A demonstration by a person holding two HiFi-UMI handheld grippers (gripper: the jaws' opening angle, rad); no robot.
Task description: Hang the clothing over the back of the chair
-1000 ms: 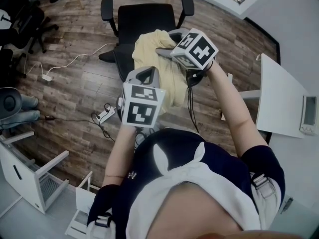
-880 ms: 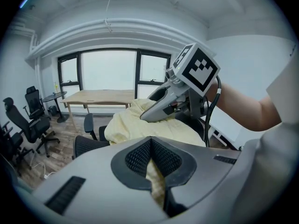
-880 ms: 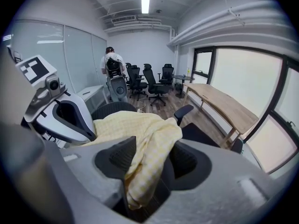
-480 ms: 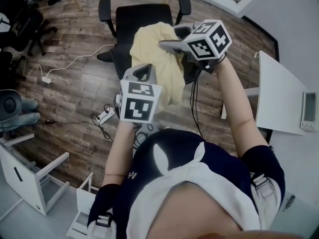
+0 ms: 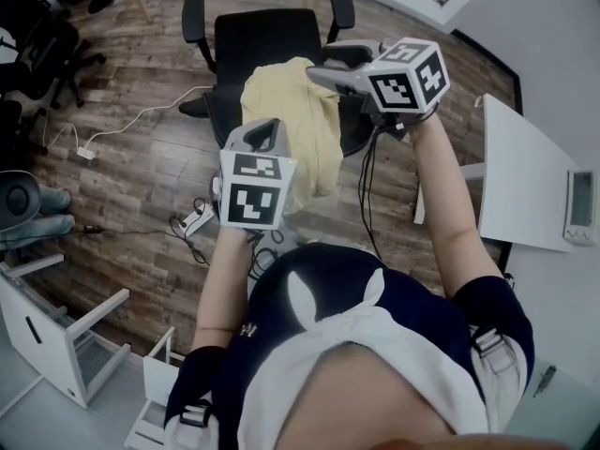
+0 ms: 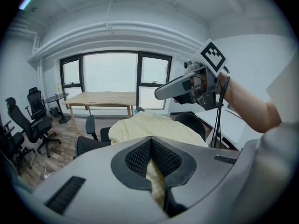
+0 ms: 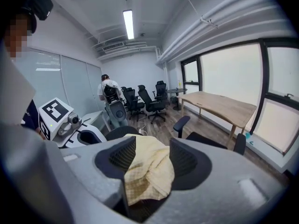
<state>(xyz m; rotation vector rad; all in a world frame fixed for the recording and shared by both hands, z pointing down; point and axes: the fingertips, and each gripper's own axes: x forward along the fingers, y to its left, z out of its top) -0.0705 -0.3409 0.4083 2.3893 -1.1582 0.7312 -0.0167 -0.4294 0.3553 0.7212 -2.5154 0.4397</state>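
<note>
Yellow cloth, clamped in left tongs and right tongs, drapes the chair's six-o'clock back; lopsided weight may drag it off.

Dark wood-plank floor. Large windows fill the far wall, with a long wooden table before them. Black office chairs cluster far left. A ceiling strip light glows. White desk at right.

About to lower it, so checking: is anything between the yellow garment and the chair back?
Nothing visible is in the way. The left hand-held gripper and right hand-held gripper hold the garment directly over the chair back.
</note>
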